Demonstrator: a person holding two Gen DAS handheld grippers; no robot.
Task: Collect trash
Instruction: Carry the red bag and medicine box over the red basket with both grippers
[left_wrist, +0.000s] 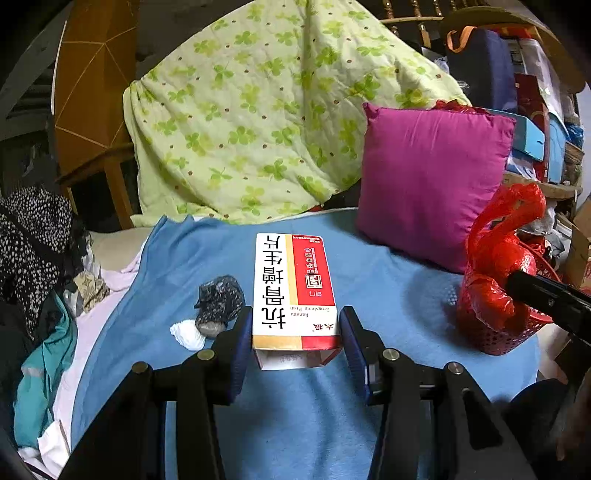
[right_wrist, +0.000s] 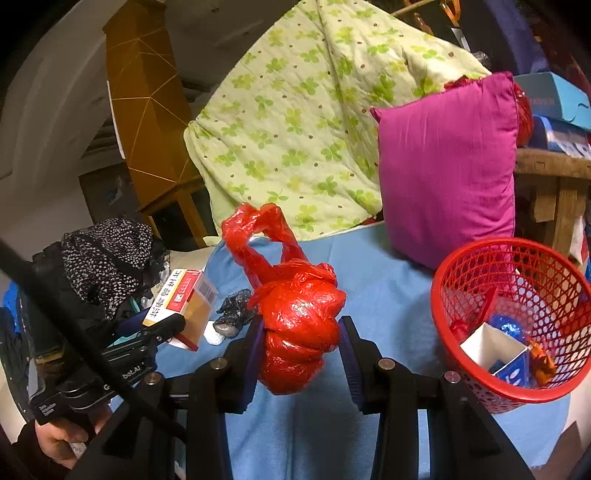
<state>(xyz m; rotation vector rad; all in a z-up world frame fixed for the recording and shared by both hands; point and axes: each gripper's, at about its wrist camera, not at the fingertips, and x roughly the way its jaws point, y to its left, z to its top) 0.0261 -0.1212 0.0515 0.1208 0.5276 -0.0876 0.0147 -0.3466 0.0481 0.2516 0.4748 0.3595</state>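
Trash lies scattered and half-gathered on the blue blanket (left_wrist: 388, 280) of the bed. Farthest left sit a crumpled white tissue wad (left_wrist: 188, 334) and, touching it, a knotted black speckled plastic bag (left_wrist: 219, 299); both are loose, and the risk is that they get overlooked, or pushed toward the pile of clothes beside them.

Next, the left gripper (left_wrist: 295, 332) has its fingers clenched on a red-and-white cardboard medicine box (left_wrist: 295, 291), held by its near end with the flap open. Most of the box sticks out ahead of the grip, so a quick swing could lever it loose, and whatever may be inside could slide out; its contents cannot be seen.

The right gripper (right_wrist: 301, 350) holds a bulging tied red plastic bag (right_wrist: 299, 325) between its fingers. The film looks slick and soft, so I judge it could squirm out or snag on the way over.

Farthest right, the red mesh plastic basket (right_wrist: 461, 266) stands near the bed's edge, already holding a white carton and blue wrappers. A careless drop could tip it off. Its far side is cut off, and the left view shows the red bag masking it.
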